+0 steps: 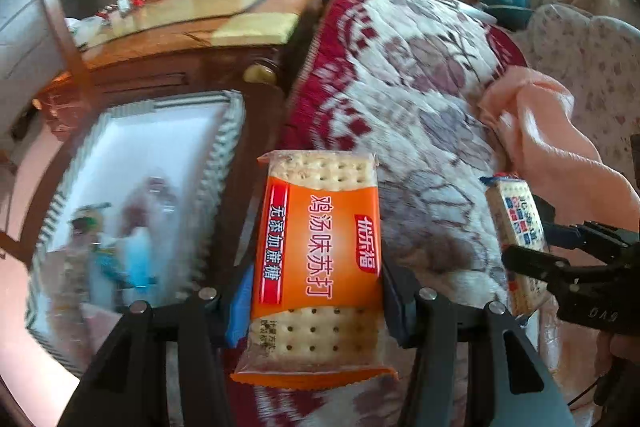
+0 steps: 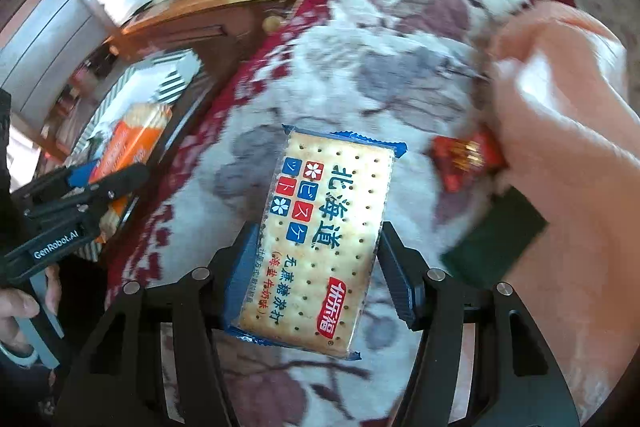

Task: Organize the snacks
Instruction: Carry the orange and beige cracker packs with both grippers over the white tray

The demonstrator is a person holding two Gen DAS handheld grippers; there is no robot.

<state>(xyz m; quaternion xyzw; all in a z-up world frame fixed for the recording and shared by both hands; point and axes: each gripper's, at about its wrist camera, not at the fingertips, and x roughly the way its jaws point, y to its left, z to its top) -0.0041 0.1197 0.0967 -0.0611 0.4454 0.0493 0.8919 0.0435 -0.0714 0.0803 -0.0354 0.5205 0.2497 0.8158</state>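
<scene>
Now both tongs, left (image 1: 316,303) and right (image 2: 316,267), around cracker packets.

Both wrist views close, angled down along own fingers; shared: floral blanket (image 1: 420,75), white tray (image 2: 160,83)

orange cracker packet (image 1: 316,263), blue-edged packet (image 2: 320,239) (floral blanket (image 2: 400,47))

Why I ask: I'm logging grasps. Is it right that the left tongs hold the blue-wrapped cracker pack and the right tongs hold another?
Not quite. The left tongs hold an orange-wrapped cracker pack, as the left wrist view shows. The right tongs hold the blue-wrapped pack.
</scene>
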